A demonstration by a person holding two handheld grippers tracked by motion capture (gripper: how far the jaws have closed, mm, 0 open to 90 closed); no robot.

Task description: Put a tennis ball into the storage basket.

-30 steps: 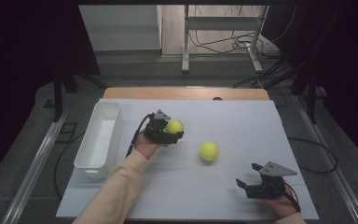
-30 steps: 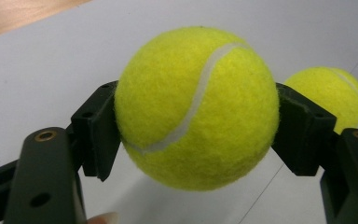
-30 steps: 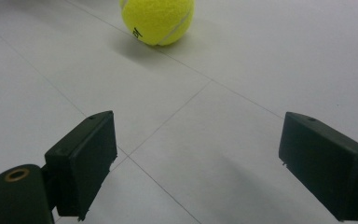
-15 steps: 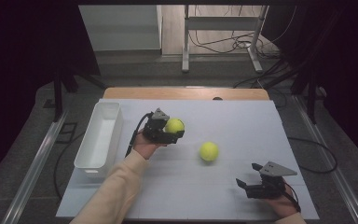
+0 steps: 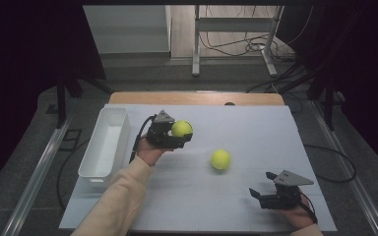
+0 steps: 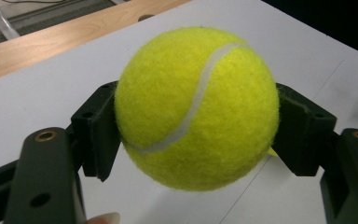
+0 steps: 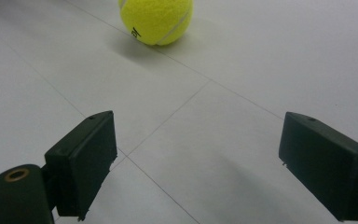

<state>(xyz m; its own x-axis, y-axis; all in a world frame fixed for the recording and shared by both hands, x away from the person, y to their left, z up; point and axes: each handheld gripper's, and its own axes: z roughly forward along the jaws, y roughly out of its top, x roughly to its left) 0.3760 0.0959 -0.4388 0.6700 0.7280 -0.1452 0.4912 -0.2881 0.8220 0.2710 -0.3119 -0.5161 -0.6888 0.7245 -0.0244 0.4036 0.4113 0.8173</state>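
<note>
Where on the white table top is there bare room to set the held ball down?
Bare patches: the far right stretch of the table beyond the loose ball, and the near middle between the sleeve and the right tool. It is crowded between the tray and the left tool gripping its ball.

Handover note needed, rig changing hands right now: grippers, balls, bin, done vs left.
Left gripper: jaws shut on a fuzzy yellow-green tennis ball, held above the white table, right of the empty white plastic bin.
Right gripper: jaws open, nothing between them, at the table's near right.
Second yellow-green tennis ball lies loose mid-table.
Done: first ball grasped.
Left, probably: drop it in the bin, then fetch the second ball.
</note>
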